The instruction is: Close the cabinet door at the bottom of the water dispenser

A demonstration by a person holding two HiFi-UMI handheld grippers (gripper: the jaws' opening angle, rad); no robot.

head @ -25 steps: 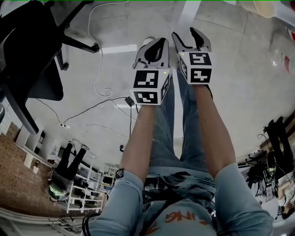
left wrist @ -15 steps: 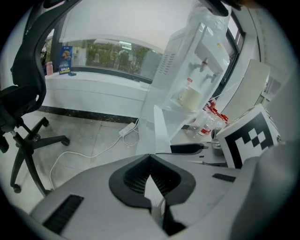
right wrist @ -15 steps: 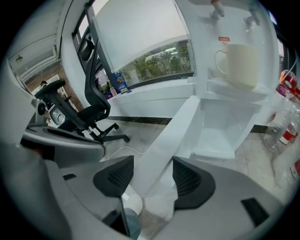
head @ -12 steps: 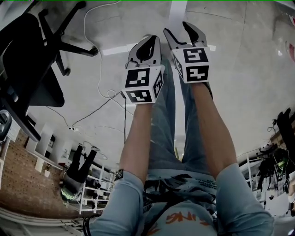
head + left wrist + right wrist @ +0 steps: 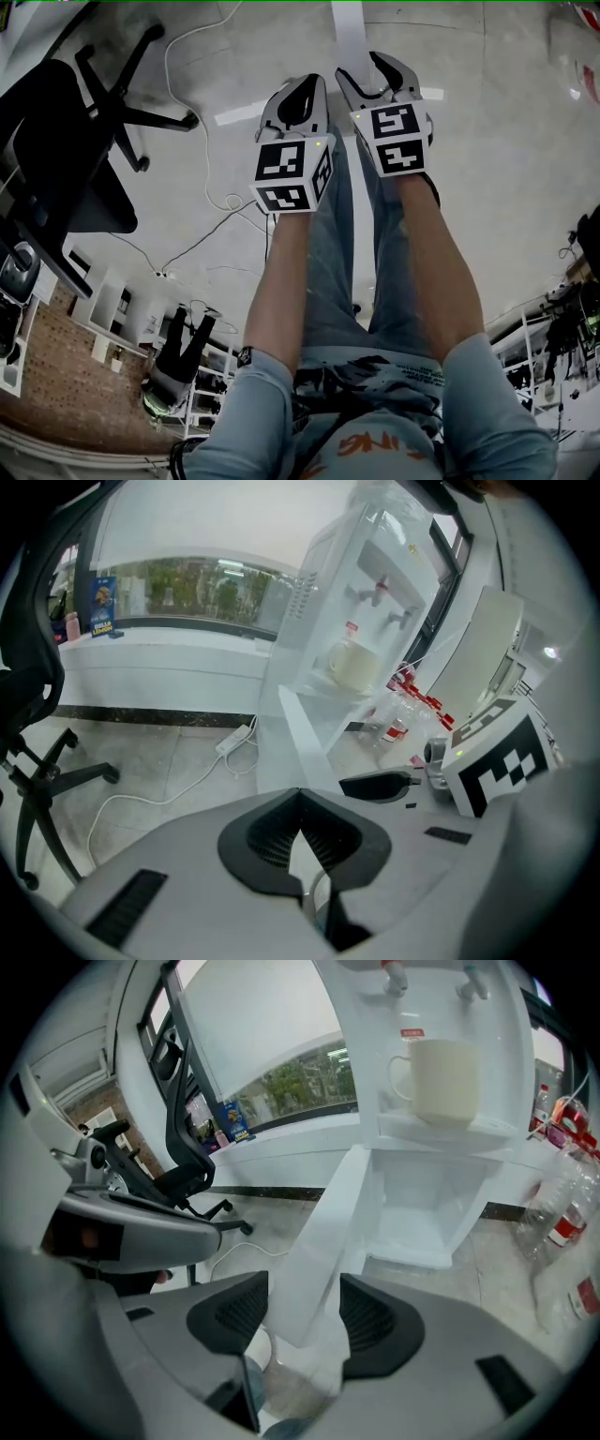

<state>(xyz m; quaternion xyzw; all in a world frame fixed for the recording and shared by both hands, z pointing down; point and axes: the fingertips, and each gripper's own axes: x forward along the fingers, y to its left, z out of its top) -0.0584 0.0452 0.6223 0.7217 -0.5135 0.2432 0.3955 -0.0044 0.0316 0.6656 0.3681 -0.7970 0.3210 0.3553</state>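
Note:
The white water dispenser stands ahead with a cream mug on its tray, and its bottom cabinet is open. The white cabinet door swings out toward me; its lower edge shows between the jaws of my right gripper, which is open. Whether the pads touch the door I cannot tell. In the head view the door is a white strip just beyond my right gripper. My left gripper is beside it, shut and empty, with the door ahead of its tips.
A black office chair stands to the left. A white cable and a power strip lie on the floor. Plastic bottles are stacked right of the dispenser. The person's legs are below the grippers.
Both grippers have moved forward toward the dispenser. The white door strip has shifted left in the head view and now sits just past the right gripper. Neither jaw opening has changed.

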